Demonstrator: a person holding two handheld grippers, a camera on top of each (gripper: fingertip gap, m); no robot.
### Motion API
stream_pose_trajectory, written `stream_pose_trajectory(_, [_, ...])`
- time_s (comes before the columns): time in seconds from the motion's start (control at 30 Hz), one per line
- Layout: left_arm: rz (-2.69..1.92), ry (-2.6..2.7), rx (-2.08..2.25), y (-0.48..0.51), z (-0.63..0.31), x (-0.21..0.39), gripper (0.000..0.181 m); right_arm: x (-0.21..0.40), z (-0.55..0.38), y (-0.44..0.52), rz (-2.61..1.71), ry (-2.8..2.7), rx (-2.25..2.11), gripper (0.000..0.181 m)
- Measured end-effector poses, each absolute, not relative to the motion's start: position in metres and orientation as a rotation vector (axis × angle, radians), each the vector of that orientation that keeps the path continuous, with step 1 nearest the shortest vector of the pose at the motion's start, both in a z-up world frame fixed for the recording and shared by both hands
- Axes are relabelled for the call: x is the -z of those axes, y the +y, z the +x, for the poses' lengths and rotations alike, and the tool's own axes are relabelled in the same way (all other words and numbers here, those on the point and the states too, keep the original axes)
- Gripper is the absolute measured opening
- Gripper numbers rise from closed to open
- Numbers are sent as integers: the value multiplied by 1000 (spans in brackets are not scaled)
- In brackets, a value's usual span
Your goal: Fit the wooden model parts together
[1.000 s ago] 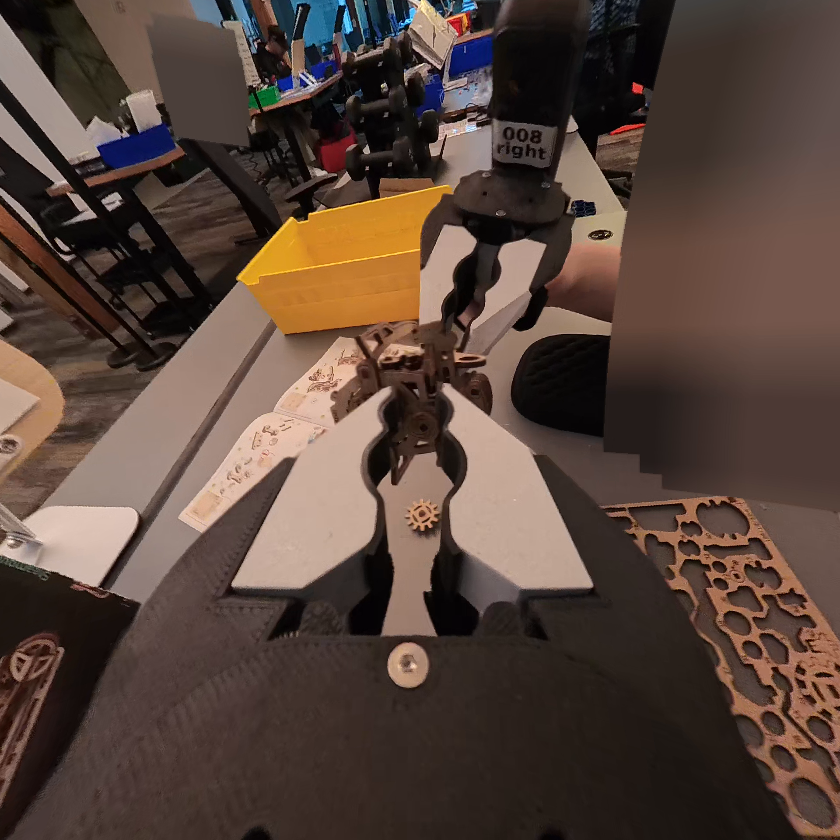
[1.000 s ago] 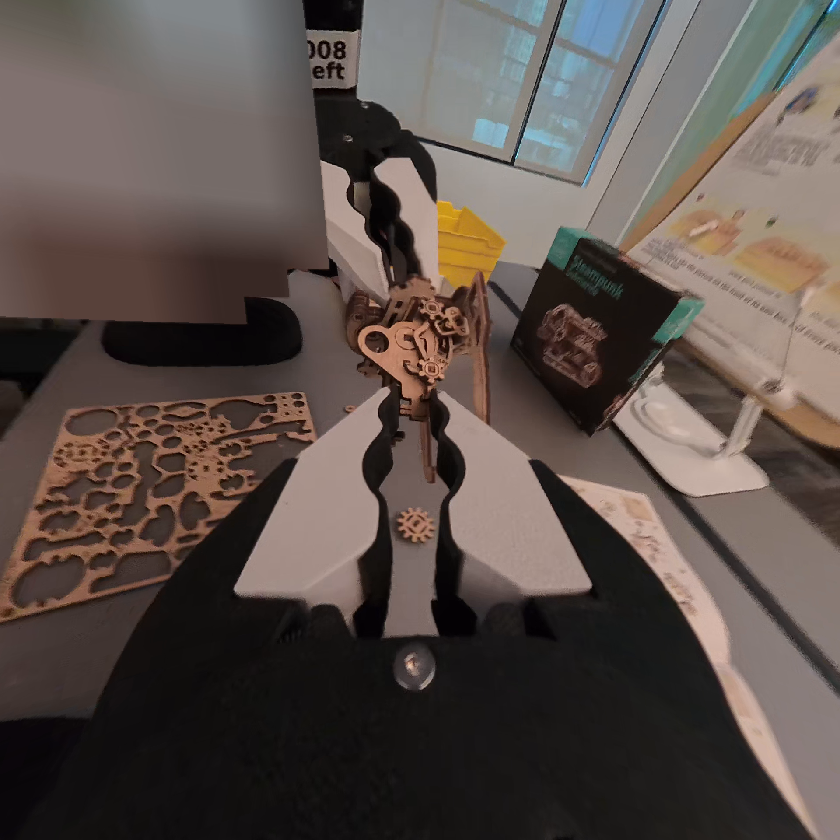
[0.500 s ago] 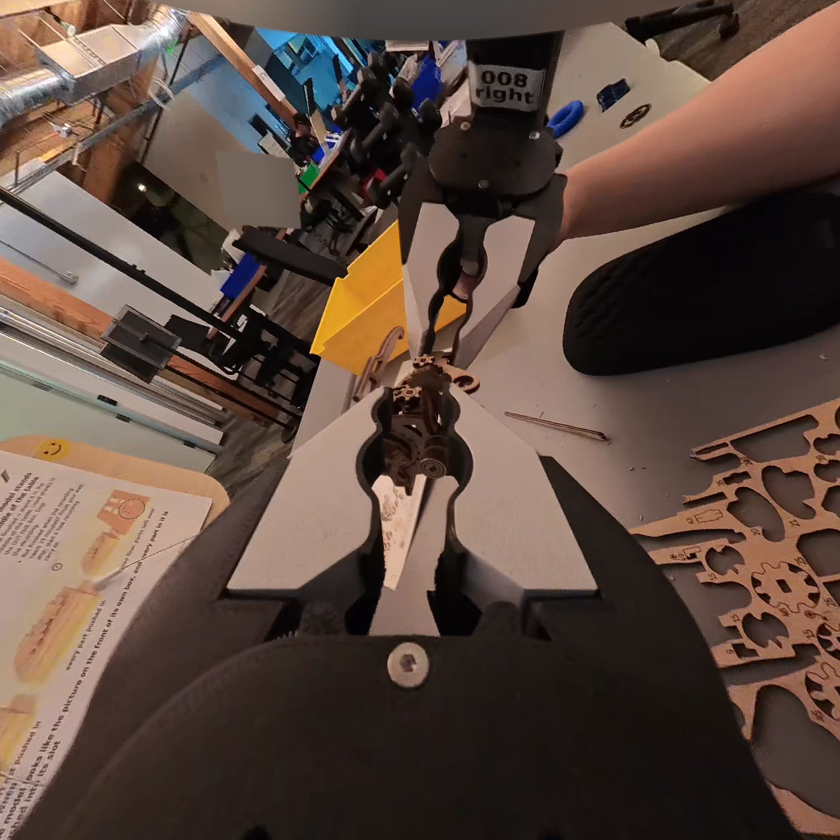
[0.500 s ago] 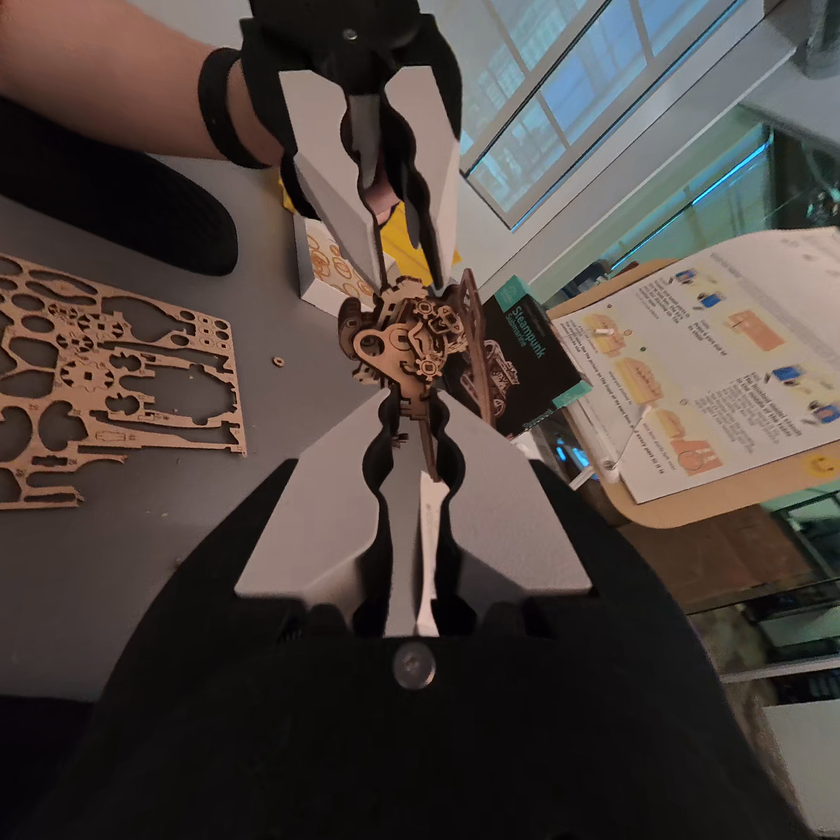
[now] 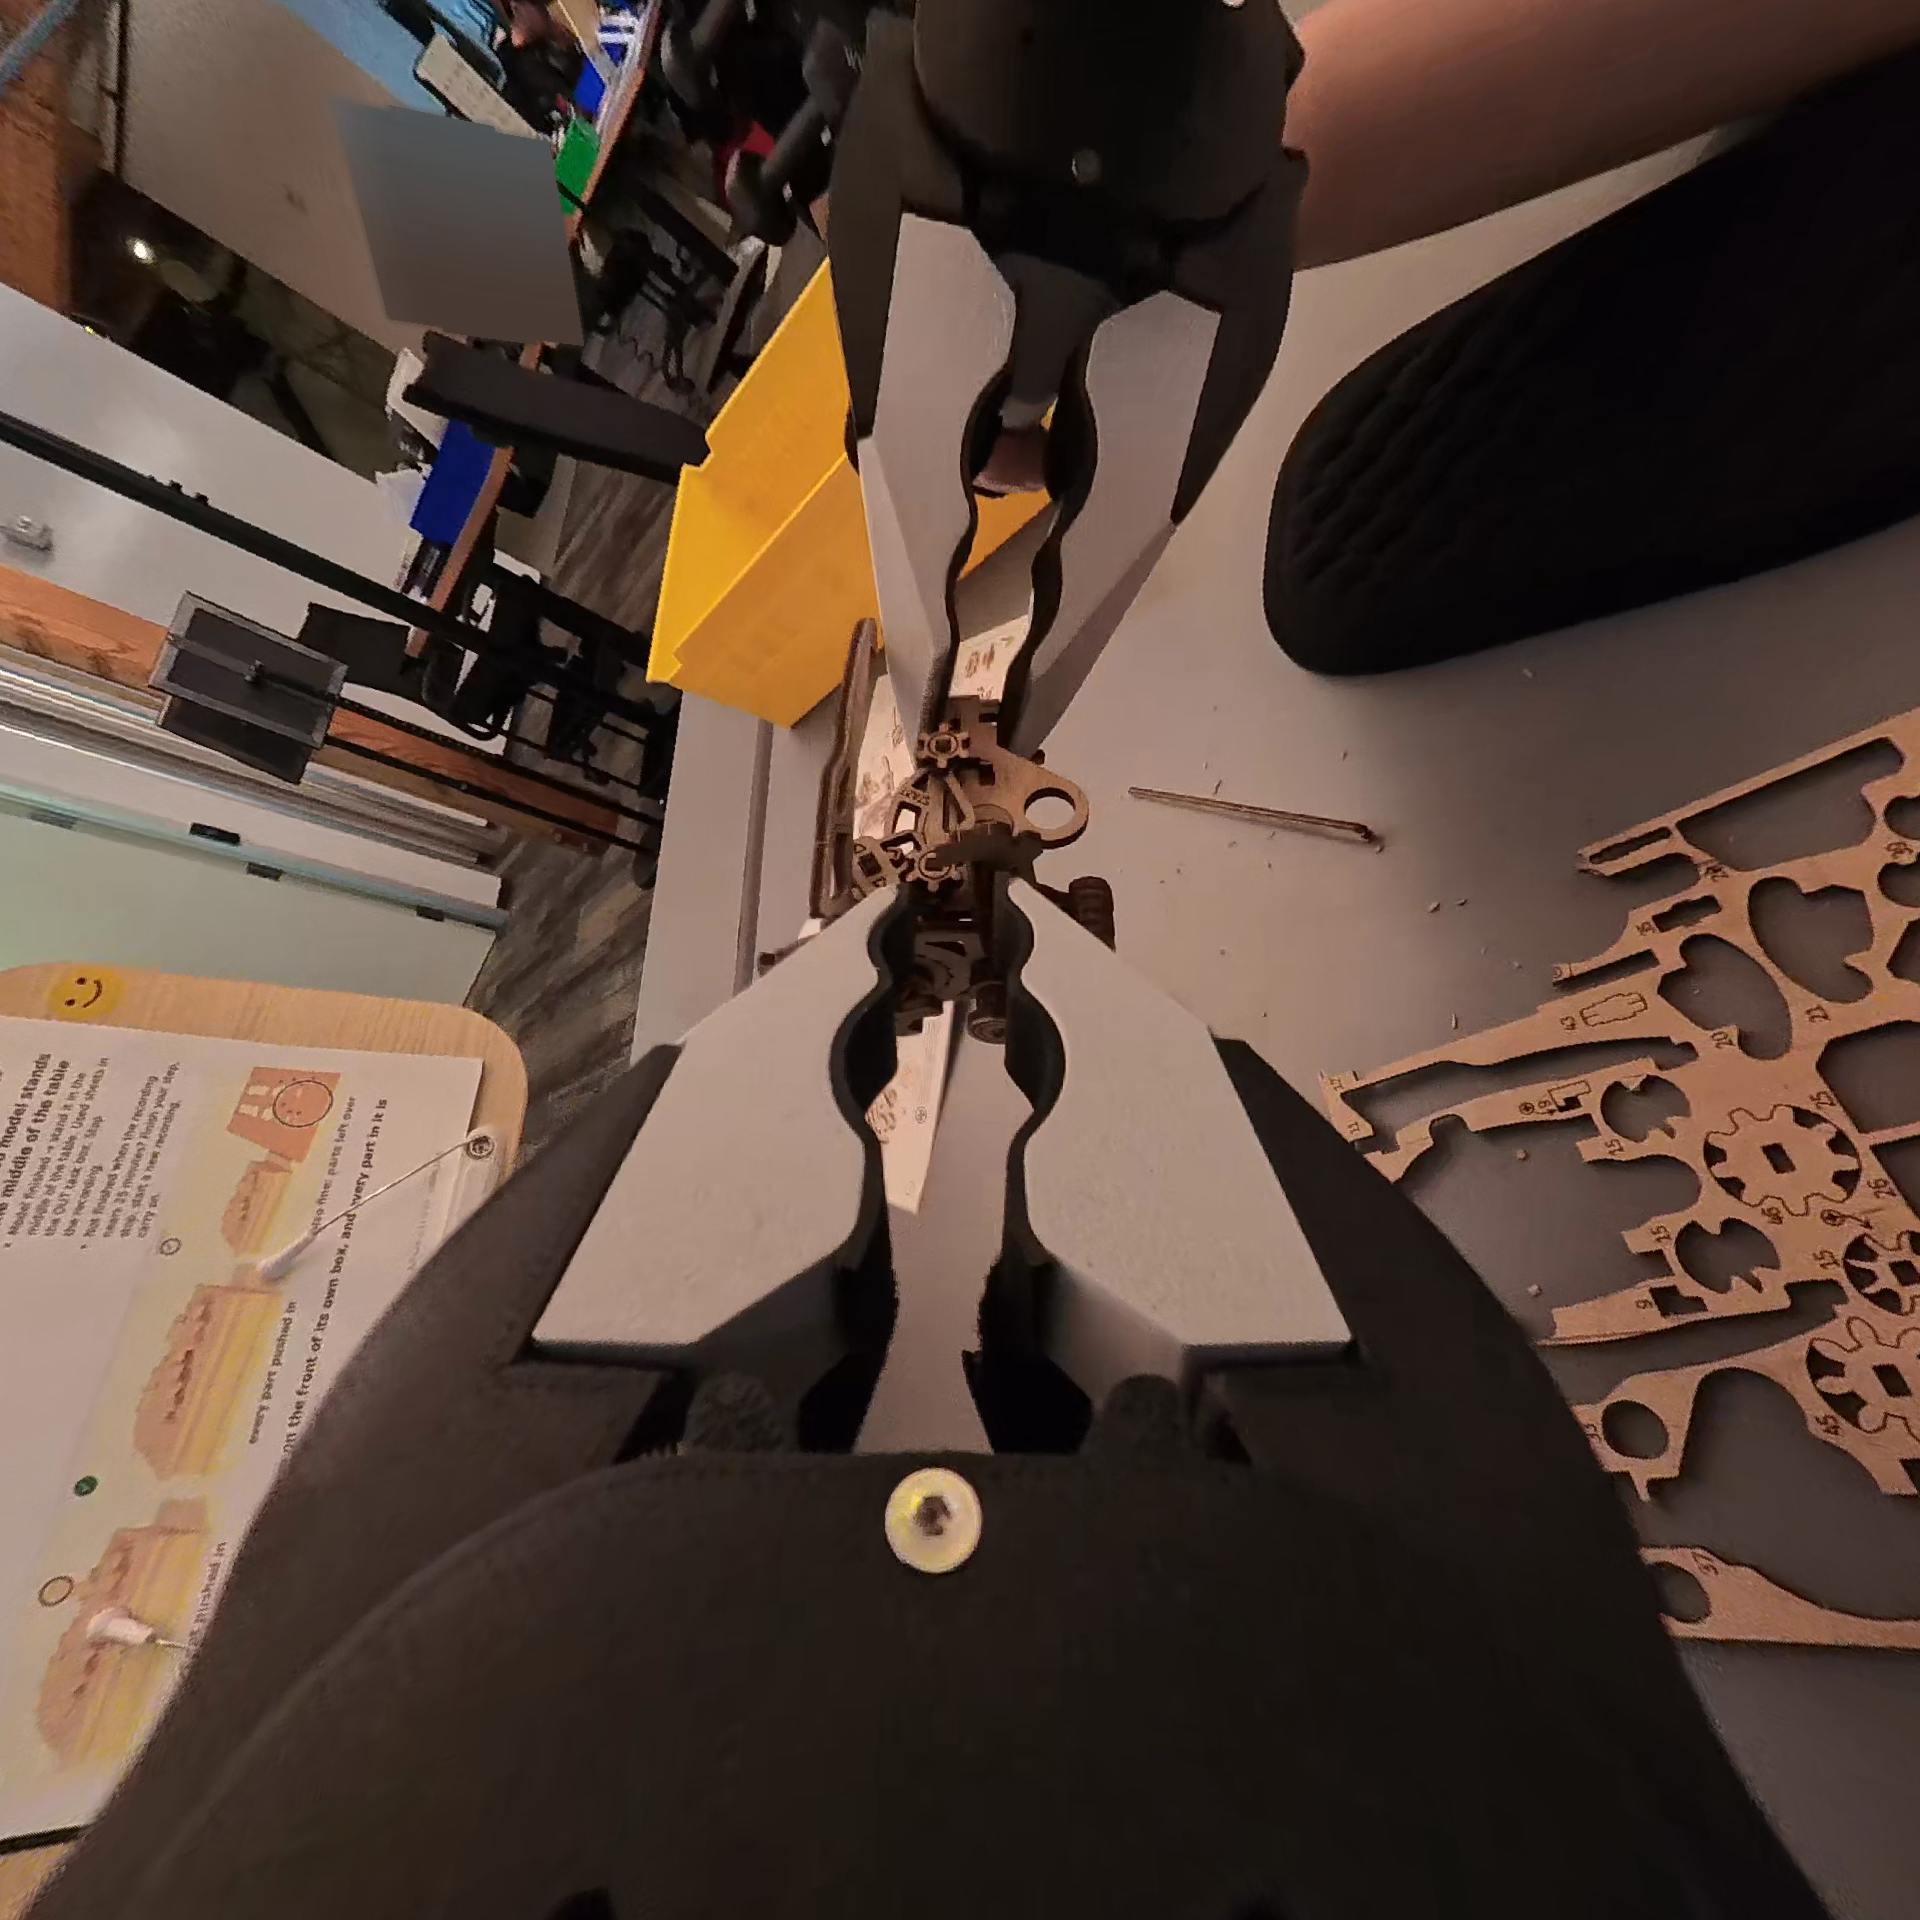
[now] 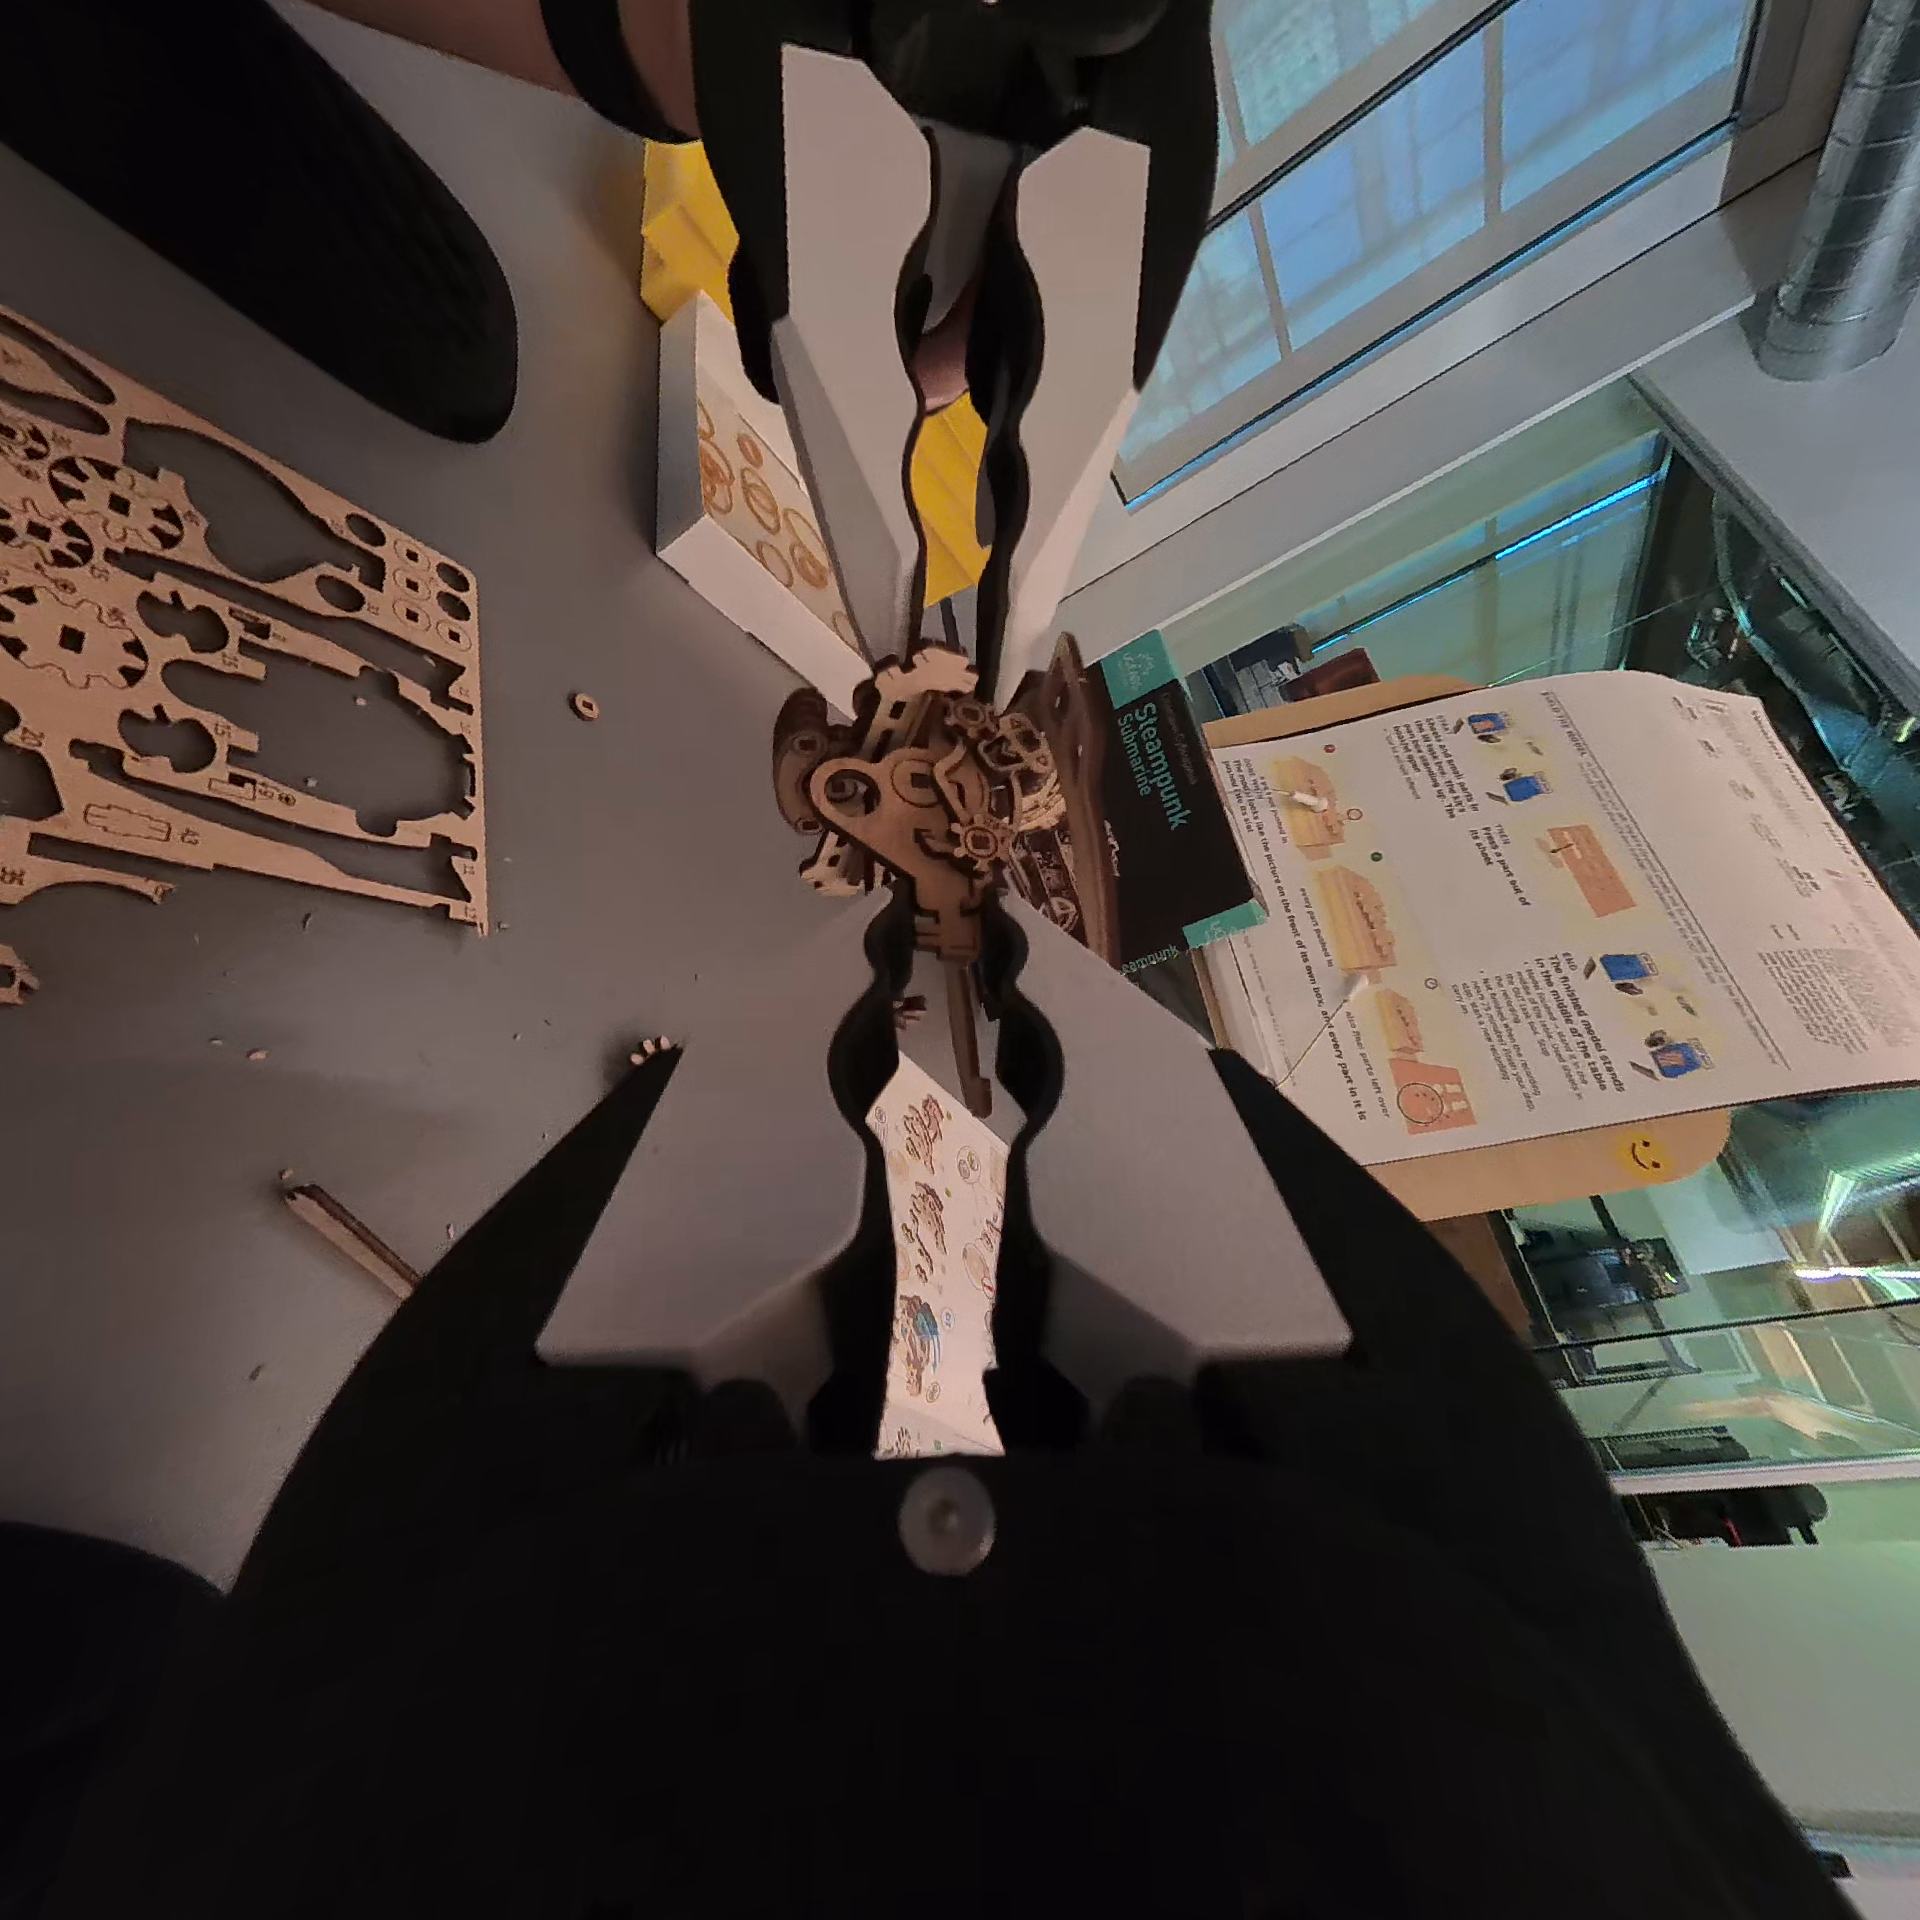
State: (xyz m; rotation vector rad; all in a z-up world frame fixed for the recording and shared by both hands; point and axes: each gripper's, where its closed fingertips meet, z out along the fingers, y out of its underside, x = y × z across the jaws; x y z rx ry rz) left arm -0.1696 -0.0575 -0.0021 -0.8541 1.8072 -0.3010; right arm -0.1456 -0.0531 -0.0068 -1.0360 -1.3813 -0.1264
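Observation:
A small brown wooden model (image 5: 961, 821) with gears and a ring tab is held in the air between both grippers. My left gripper (image 5: 951, 904) is shut on its near end. My right gripper (image 5: 971, 722) comes in from the top of the left wrist view and is shut on the far end. In the right wrist view the model (image 6: 914, 800) sits between my right gripper (image 6: 945, 925) below and my left gripper (image 6: 935, 665) above. A curved wooden side piece (image 6: 1070, 748) stands out on the model's right. The parts inside the jaws are hidden.
A punched-out wooden parts sheet (image 5: 1714, 1143) (image 6: 208, 675) lies on the grey table (image 5: 1299, 935). Also near are a thin wooden stick (image 5: 1247, 810), a black pad (image 5: 1610, 416), a yellow bin (image 5: 769, 582), a dark kit box (image 6: 1153, 821), an instruction board (image 6: 1558, 904) and a booklet (image 6: 935, 1247). My two grippers' fingertips are within a few centimetres of each other.
Both grippers have rolled and tipped together with the model held between them, so both views have turned. The grips on the model have stayed shut.

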Motion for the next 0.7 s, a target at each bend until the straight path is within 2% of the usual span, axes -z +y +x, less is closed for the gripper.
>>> stream_pose_trajectory(0.47, [-893, 1764, 255, -53, -167, -3, 11, 0, -143, -51, -967, -1361, 235, 10])
stream_pose_trajectory(0.7, [-741, 1732, 88, -50, -166, -8, 9, -4, -140, -47, -979, -1318, 249, 12])
